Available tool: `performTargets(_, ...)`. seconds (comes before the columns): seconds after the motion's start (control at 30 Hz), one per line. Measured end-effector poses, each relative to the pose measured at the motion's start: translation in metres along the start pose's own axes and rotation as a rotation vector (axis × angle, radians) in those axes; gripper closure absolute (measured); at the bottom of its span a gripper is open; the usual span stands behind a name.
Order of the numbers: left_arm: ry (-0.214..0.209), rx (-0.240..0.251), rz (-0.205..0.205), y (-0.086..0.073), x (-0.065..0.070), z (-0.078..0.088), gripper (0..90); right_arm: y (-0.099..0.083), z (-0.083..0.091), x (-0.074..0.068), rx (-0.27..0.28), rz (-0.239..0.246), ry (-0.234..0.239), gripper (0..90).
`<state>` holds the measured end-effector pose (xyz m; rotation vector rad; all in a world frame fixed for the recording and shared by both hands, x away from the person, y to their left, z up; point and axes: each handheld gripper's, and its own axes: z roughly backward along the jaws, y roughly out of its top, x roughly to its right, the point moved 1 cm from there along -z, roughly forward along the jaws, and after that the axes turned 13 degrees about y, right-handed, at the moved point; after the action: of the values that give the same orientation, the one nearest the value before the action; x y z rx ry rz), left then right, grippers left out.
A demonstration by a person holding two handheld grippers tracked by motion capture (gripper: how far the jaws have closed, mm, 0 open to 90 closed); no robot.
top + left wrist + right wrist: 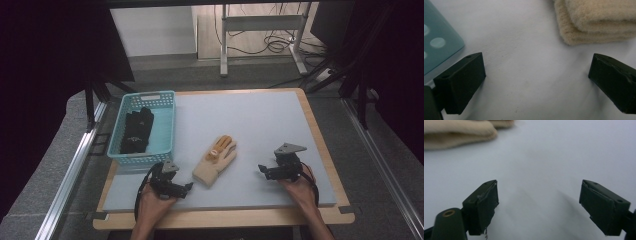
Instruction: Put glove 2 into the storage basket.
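Since both the left gripper [186, 188] and the right gripper [262, 169] sit wide open and hold nothing — the tan glove [215, 161] lies flat on the mat [260, 125] between them, near the basket [165, 127] — a shallow pinch could just push the soft glove away.

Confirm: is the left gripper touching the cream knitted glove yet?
Apart. In the left gripper view, the left gripper has open jaws with bare grey mat between them and the cream knitted glove's cuff ahead.
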<state>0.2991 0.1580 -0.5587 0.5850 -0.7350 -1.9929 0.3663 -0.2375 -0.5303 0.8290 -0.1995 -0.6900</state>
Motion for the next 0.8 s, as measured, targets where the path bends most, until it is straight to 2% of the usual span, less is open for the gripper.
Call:
performTargets(0.13,0.0,0.0,0.0,0.0,0.0,0.0,1.3,-0.0068,-0.0023,0.0038,-0.024,0.01,-0.021,12.2)
performTargets(0.3,-0.001,-0.001,0.0,0.0,-0.0001,0.0001,1.3,-0.008,-0.0023,0.007,-0.022,-0.016,-0.003,11.6)
performTargets(0.5,-0.002,-0.004,-0.008,0.0003,-0.0009,0.0003,1.4,-0.0085,-0.0026,0.0068,-0.019,-0.014,-0.005,11.7)
performTargets(0.73,0.004,-0.009,0.008,0.002,-0.0002,0.0017,3.6,-0.0087,-0.0027,0.0068,-0.018,-0.014,-0.006,11.7)
performTargets(0.8,-0.015,-0.017,-0.001,0.005,0.0005,0.004,4.1,-0.0087,-0.0027,0.0067,-0.018,-0.014,-0.006,11.7)
